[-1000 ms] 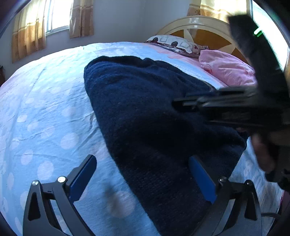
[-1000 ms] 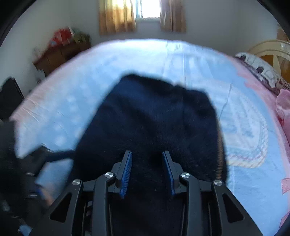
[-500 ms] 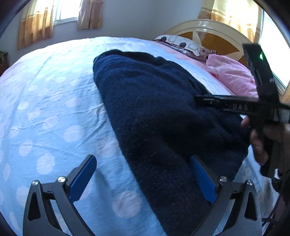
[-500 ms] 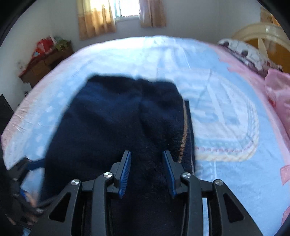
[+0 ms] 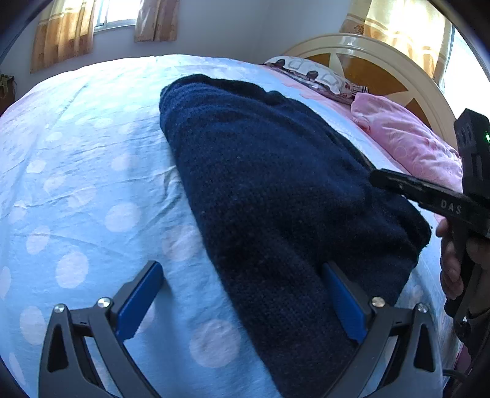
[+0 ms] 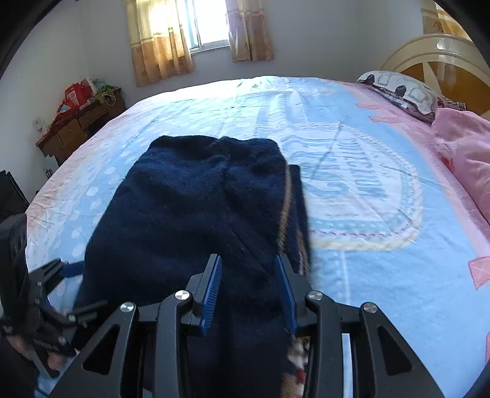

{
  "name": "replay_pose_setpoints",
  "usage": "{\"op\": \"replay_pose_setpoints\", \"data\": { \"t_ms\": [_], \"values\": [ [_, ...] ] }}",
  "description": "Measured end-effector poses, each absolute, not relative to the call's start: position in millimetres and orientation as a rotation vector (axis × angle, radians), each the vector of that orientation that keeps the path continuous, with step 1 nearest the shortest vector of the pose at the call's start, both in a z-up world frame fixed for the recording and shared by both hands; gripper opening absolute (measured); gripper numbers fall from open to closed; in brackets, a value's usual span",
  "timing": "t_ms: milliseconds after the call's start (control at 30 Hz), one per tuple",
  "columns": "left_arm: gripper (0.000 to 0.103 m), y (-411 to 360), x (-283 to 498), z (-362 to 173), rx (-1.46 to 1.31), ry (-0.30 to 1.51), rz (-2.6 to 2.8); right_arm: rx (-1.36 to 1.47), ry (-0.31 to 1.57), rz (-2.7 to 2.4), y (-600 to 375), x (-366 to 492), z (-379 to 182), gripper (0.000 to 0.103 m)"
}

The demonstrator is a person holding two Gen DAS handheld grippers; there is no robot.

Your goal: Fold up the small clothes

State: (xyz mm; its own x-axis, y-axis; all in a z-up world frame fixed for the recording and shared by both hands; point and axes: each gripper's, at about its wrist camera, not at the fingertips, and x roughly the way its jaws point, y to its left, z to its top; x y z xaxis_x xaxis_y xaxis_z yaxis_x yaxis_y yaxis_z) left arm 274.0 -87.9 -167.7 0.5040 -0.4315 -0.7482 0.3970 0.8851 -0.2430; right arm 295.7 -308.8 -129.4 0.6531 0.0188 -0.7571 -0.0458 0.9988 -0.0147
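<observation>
Navy knit sweater [image 5: 275, 189] mid-fold on the bed [image 5: 92, 189]
Right gripper [image 6: 248, 290] pinches the hem at 6 o'clock; left gripper [image 5: 242, 300] gapes empty. Keep edges lined up.

A home bedroom here: wide bed [image 6: 352, 275] under a dotted blue sheet, curved headboard [image 6: 428, 55] at two o'clock, pillow [image 6: 401, 88] beside it, curtained window [image 6: 208, 27] at twelve, cluttered dresser [image 6: 79, 122] at ten.
</observation>
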Motion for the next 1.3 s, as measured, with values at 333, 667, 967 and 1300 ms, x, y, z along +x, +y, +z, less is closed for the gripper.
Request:
{"op": "replay_pose_setpoints", "data": {
  "t_ms": [333,667,967,1300],
  "values": [
    [0.103,-83,269,-164,-0.062,0.886,-0.508,0.18,0.937,0.087,-346,253,-139,0.035],
    [0.103,-81,264,-160,-0.06,0.859,-0.509,0.151,1.005,0.125,-336,233,-140,0.014],
    [0.103,-80,266,-162,-0.055,0.868,-0.511,0.122,1.013,0.088,-340,235,-135,0.024],
    [0.103,-79,266,-163,-0.065,0.87,-0.522,-0.032,0.822,0.168,-298,331,-78,0.035]
  ]
}}
